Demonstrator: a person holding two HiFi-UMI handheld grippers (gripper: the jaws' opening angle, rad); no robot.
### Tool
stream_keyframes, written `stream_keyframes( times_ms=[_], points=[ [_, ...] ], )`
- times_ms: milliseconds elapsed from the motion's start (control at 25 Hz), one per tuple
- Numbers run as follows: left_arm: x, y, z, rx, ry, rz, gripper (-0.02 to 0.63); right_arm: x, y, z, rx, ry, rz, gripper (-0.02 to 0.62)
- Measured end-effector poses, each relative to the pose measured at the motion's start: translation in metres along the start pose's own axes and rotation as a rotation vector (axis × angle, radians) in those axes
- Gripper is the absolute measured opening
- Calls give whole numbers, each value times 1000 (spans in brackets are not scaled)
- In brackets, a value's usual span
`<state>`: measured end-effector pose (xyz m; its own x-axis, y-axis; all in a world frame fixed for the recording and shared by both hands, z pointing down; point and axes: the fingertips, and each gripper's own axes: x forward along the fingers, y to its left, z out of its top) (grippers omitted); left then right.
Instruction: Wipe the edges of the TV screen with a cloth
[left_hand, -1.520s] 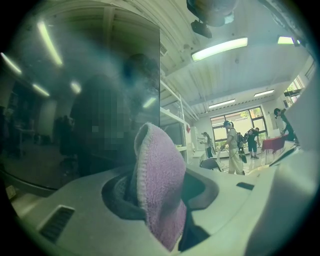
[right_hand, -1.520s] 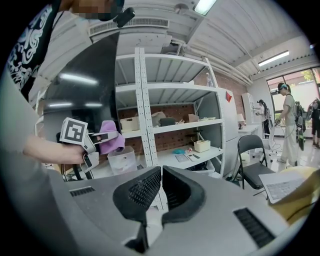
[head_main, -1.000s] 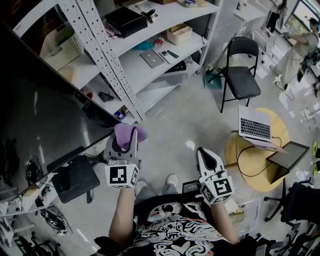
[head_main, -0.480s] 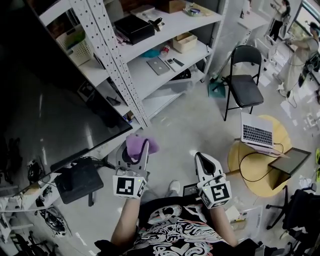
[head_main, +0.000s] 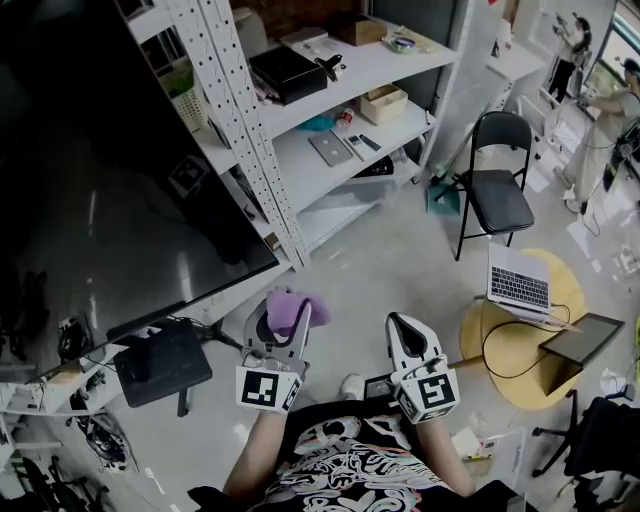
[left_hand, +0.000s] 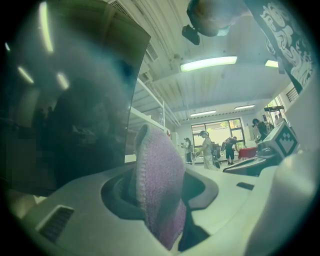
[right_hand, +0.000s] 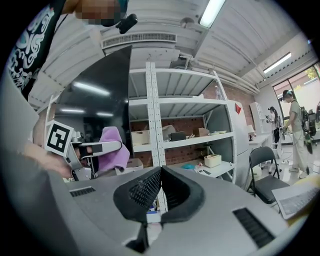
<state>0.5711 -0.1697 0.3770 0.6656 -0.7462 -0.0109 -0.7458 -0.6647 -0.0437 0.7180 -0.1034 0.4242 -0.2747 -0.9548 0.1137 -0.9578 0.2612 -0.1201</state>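
Note:
A large dark TV screen (head_main: 100, 190) fills the left of the head view, and its right edge shows in the left gripper view (left_hand: 75, 100). My left gripper (head_main: 283, 315) is shut on a purple cloth (head_main: 290, 305), held just off the screen's lower right corner without touching it. The cloth (left_hand: 157, 192) stands up between the jaws in the left gripper view and shows too in the right gripper view (right_hand: 112, 147). My right gripper (head_main: 403, 328) hangs shut and holds nothing, to the right of the left one; its black pads (right_hand: 150, 192) meet.
A white metal shelving unit (head_main: 330, 110) with boxes and devices stands right of the TV. A black folding chair (head_main: 495, 195) and a round yellow table (head_main: 500, 350) with a laptop (head_main: 520, 285) are at the right. A black box (head_main: 160, 365) and cables lie under the TV. People stand far off.
Both grippers have shifted lower and slightly right in the head view, while the TV and shelves take up more of the picture. The cloth stays held in the left gripper.

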Motion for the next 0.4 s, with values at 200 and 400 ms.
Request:
stream_keyframes(
  times_ms=[200,400],
  points=[
    [0,5,-2,-24,-2,10,176,5,3,10,11,-43,-1,28],
    [0,2,-2,-36,-3,1,176,0,4,1,9,35,3,28]
  ],
)
